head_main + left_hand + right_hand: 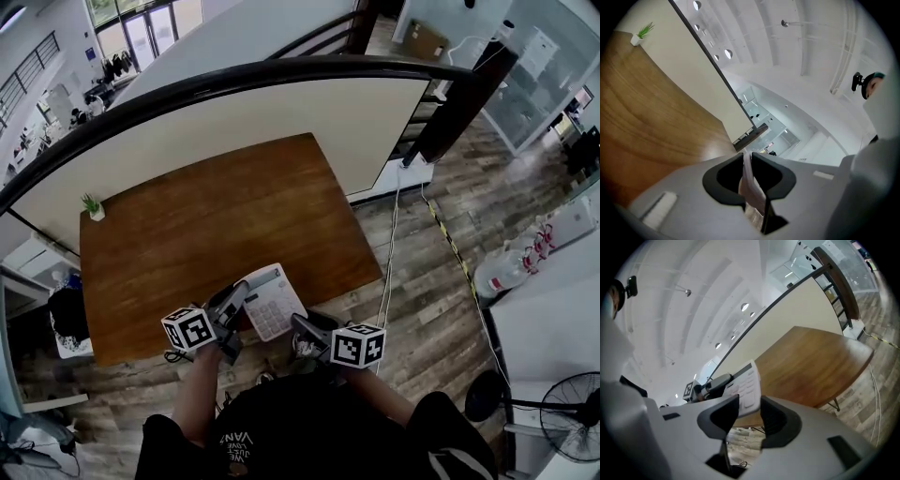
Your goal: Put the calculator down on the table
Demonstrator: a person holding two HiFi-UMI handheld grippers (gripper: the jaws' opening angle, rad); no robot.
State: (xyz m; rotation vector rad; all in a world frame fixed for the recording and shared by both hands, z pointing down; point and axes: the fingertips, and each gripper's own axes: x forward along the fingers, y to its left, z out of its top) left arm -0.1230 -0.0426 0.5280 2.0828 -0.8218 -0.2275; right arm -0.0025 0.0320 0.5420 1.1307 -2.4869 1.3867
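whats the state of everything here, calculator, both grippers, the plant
calculator: held up between both grippers over the near edge of the table, tilted, keys showing, not yet set down
left gripper: shut on the calculator's left edge
right gripper: shut on the calculator's lower right edge
potted plant: upright at the table's far left corner

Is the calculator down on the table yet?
No. The calculator hangs above the table edge, held by the left gripper and right gripper.

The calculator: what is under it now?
The near edge of the wooden table lies beneath the calculator, held by the left gripper and the right gripper. The surface directly under it is covered.
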